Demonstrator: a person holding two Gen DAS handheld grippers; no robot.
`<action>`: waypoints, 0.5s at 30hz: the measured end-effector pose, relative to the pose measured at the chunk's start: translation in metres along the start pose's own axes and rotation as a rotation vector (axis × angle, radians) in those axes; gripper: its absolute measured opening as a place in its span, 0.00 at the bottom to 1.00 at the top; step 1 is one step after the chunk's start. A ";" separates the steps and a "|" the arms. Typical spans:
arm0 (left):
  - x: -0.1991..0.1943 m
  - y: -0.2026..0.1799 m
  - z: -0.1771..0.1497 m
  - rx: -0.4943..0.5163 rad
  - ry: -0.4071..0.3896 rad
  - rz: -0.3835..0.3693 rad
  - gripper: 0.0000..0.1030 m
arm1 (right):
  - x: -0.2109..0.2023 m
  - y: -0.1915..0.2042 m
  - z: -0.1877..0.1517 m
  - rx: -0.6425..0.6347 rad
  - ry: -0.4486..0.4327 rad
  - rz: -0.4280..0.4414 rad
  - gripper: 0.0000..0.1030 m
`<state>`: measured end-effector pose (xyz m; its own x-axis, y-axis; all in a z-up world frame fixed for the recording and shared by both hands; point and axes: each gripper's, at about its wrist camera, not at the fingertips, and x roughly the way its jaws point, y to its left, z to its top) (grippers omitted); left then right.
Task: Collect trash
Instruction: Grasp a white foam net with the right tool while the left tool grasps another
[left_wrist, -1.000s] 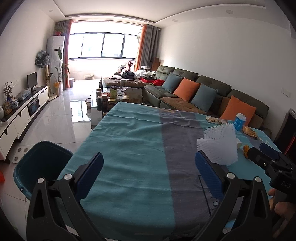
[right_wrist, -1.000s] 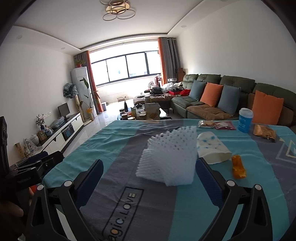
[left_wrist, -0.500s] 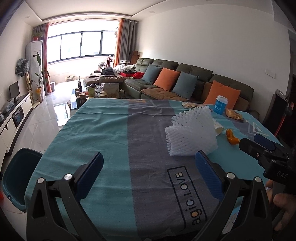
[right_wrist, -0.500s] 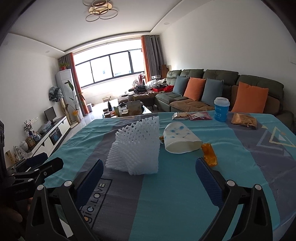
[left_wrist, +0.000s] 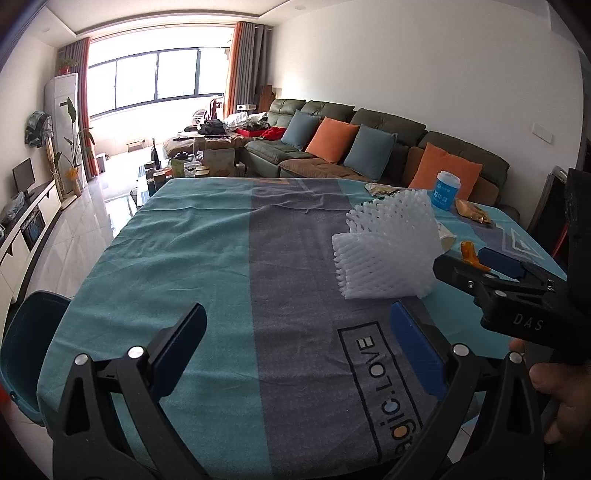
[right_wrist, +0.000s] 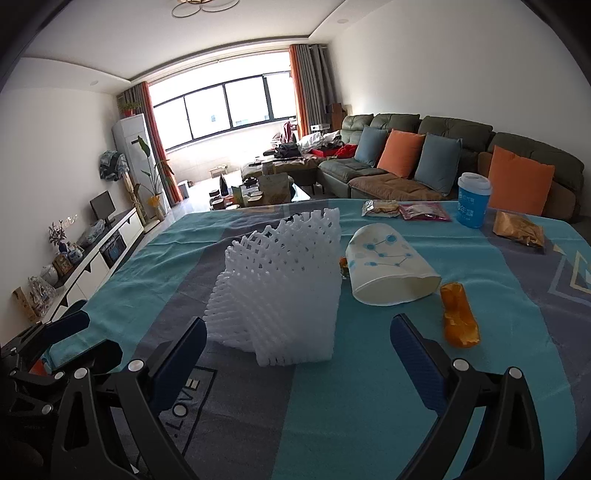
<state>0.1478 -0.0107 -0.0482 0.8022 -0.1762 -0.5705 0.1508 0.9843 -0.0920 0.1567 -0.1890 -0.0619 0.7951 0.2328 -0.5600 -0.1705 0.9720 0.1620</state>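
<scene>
Holding both grippers over the bench (right_wrist: 369, 424), you keep the right gripper (right_wrist: 295, 343) and left gripper (left_wrist: 295, 332) jaws apart, empty; white foam net (right_wrist: 280, 288) lies just beyond the right one.

Your left gripper (left_wrist: 299, 354) hangs wide open and empty over the teal-and-grey tablecloth (left_wrist: 221, 266). White foam fruit netting (left_wrist: 388, 251) sits ahead to the right, with your right gripper (left_wrist: 476, 264) just beside it, jaws apart, hand (left_wrist: 565, 398) on the handle. Blue cup (left_wrist: 446, 190) far right; teal bin (left_wrist: 22, 347) at the table's left edge.
</scene>
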 end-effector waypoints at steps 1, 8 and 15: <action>0.003 0.000 0.001 0.004 0.002 0.002 0.95 | 0.004 0.000 0.001 -0.003 0.005 0.000 0.93; 0.024 -0.003 0.014 0.011 0.008 -0.024 0.95 | 0.028 -0.006 0.004 0.030 0.086 0.030 0.71; 0.039 -0.007 0.021 0.018 0.021 -0.043 0.95 | 0.034 -0.006 0.000 0.038 0.121 0.068 0.33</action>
<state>0.1899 -0.0251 -0.0524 0.7825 -0.2181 -0.5832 0.1957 0.9753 -0.1022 0.1848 -0.1870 -0.0822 0.7063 0.3023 -0.6401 -0.1975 0.9525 0.2318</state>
